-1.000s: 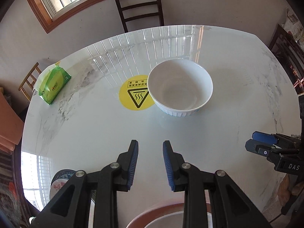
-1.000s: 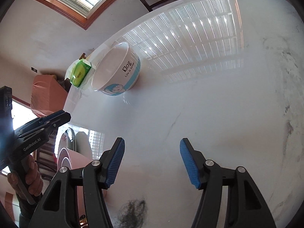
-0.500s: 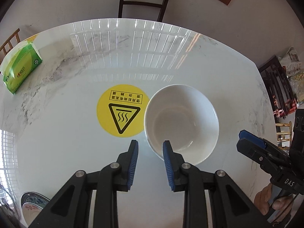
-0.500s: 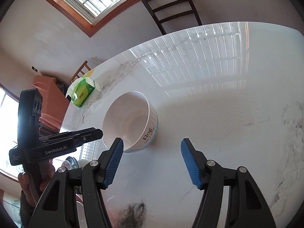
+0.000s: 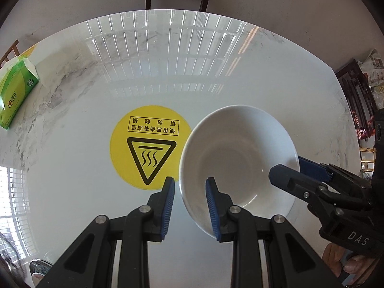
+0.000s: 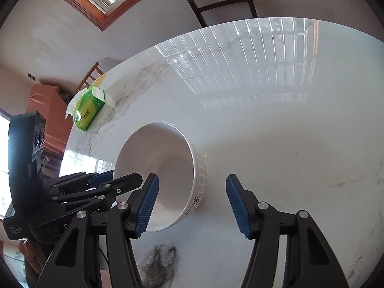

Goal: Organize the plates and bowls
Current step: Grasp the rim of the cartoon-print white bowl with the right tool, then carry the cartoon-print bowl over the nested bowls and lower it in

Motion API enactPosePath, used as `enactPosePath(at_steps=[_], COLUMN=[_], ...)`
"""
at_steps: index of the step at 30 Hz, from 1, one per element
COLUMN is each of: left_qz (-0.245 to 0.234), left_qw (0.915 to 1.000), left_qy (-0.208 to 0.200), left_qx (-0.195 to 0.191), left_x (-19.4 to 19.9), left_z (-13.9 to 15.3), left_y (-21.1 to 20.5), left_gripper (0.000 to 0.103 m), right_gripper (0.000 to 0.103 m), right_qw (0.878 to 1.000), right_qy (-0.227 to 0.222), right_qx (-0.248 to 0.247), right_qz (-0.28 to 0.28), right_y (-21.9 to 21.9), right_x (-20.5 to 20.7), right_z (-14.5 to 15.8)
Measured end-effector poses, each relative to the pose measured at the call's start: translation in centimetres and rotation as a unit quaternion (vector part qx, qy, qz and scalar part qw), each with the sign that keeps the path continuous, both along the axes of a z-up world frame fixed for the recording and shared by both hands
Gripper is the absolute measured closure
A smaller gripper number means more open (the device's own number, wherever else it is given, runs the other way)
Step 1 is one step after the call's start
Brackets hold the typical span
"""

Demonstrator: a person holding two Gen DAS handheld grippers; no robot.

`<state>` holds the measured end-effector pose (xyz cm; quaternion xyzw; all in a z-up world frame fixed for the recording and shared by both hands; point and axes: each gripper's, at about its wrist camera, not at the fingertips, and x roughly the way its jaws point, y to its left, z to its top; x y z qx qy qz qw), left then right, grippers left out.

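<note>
A left gripper point(image 5: 189, 206) is straddling the near rim of a white bowl point(image 5: 237, 158) on a marble table point(image 5: 72, 192), jaws narrowly parted, not yet pinching. The right gripper point(image 6: 192, 201), its jaws just closing, is bracketing the opposite wall, still clear. Glazed ceramic is likely stiff, slick and breakable; the rim offers the best hold. The bowl sits upright, mouth up, beside a yellow warning sticker point(image 5: 148, 144).

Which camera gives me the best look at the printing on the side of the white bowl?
The right wrist view. It looks across the bowl and catches dark lettering low on its outer wall. The left wrist view looks down into the bowl, showing only its plain inside and rim.
</note>
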<state>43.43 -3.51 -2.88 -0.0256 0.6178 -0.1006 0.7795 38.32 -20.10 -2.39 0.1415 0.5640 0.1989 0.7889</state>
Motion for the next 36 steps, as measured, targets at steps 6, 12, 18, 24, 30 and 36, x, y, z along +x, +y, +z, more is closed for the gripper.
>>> enactPosePath(at_steps=[6,12,18,24,30,36], left_qz=[0.021,0.024,0.026,0.022,0.026,0.029], left_qw=[0.9994,0.9996,0.9996,0.9996,0.9989,0.9976], left_qy=[0.027,0.015,0.002,-0.018,-0.04,-0.063], left_qx=[-0.011,-0.003,-0.009,-0.004,-0.001,0.003], left_x=[0.3,-0.7,-2.8,-6.3,-10.5,-15.6], left_z=[-2.0,-1.2,0.2,2.6,4.8,6.7], left_y=[-0.1,-0.2,0.0,0.3,0.7,2.1], left_gripper=[0.087,0.089,0.088,0.088,0.088,0.088], right_gripper=[0.079,0.082,0.083,0.083,0.083,0.083], right_qw=[1.0,0.999,0.999,1.0,0.999,0.998], right_qy=[0.02,0.029,0.03,0.018,0.006,-0.006], right_qx=[-0.001,-0.003,0.01,0.016,0.026,0.03], right_qz=[0.019,0.014,0.013,0.019,0.031,0.048], right_y=[0.2,0.0,-0.4,-0.2,-0.2,0.8], right_x=[0.1,-0.2,-1.7,-4.4,-7.8,-11.9], right_z=[-1.6,-1.7,-0.4,2.2,4.8,6.7])
